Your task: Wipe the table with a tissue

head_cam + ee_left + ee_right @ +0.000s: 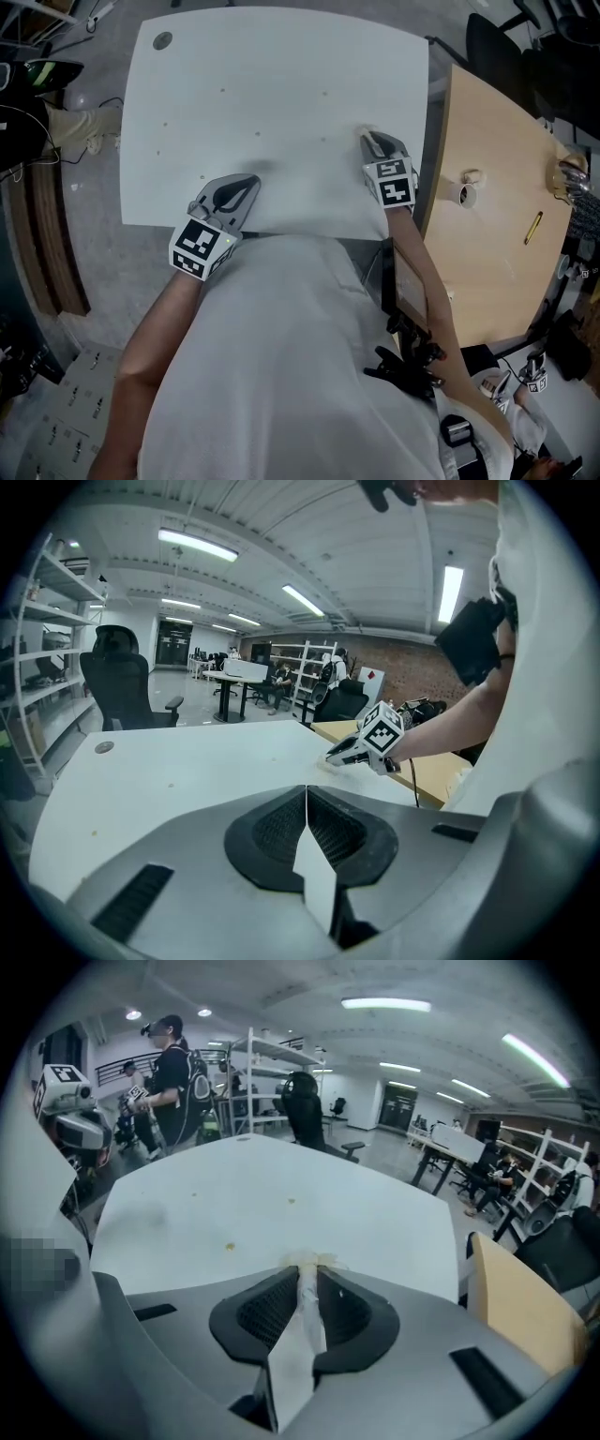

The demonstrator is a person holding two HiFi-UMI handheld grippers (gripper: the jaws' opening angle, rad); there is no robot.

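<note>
The white table (281,94) carries small brownish crumbs (230,1246). My right gripper (371,141) is near the table's right edge, angled down onto the top. It is shut on a crumpled white tissue (317,1262), which bulges past the jaw tips against the table. In the right gripper view that gripper (307,1286) shows the tissue pinched between its pads. My left gripper (251,180) sits low at the table's near edge, left of the body. It is shut with nothing in it, the jaws (306,794) meeting in a thin line. The left gripper view shows the right gripper (331,758) across the table.
A wooden table (497,234) adjoins on the right, with a tape roll (466,192) and a yellow pen (532,228) on it. A round grommet (162,40) marks the white table's far left corner. A black office chair (122,682) and a standing person (173,1063) are beyond.
</note>
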